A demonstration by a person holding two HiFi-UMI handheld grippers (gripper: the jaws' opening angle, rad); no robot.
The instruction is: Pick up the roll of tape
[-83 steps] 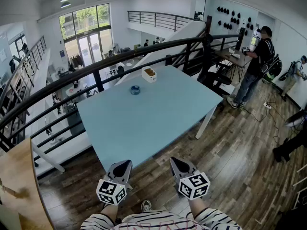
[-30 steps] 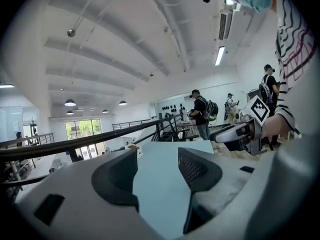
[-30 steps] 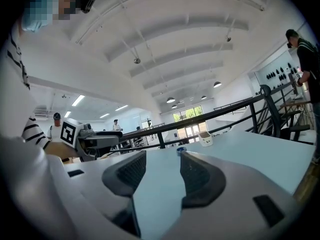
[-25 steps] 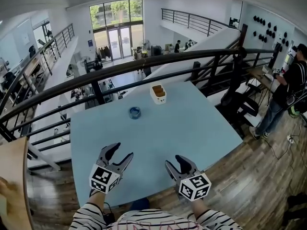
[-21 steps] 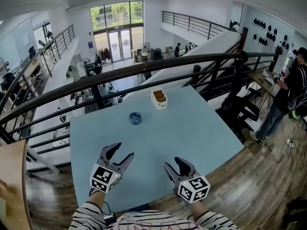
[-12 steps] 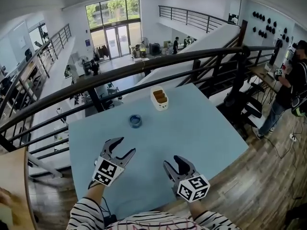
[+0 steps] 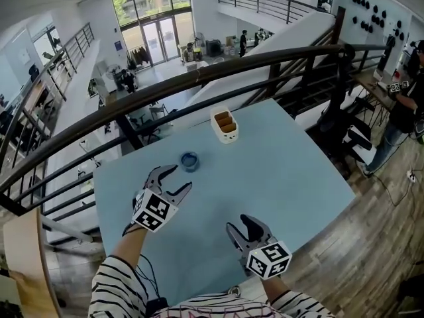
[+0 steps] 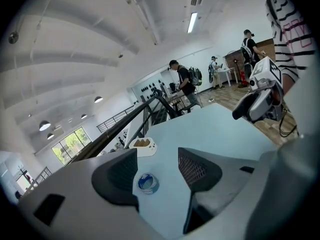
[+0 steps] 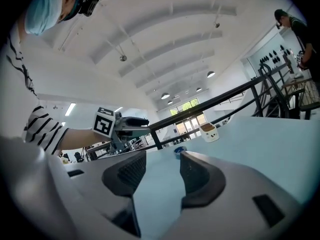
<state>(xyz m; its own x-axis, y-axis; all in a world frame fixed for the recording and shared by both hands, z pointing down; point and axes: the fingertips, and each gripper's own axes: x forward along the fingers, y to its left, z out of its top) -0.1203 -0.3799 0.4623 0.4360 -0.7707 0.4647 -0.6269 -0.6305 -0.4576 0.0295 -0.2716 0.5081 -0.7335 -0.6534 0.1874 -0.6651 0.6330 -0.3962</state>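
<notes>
Left gripper [image 7: 175, 177] advanced over the desk [image 7: 285, 177] toward its far edge since half a second ago — jaws spread, nothing between them, just short of the roll of tape [image 7: 190, 160]. Tape: blue, lying flat near the far edge. Right gripper [image 7: 238, 224] — near edge, jaws apart, holding nothing.
</notes>
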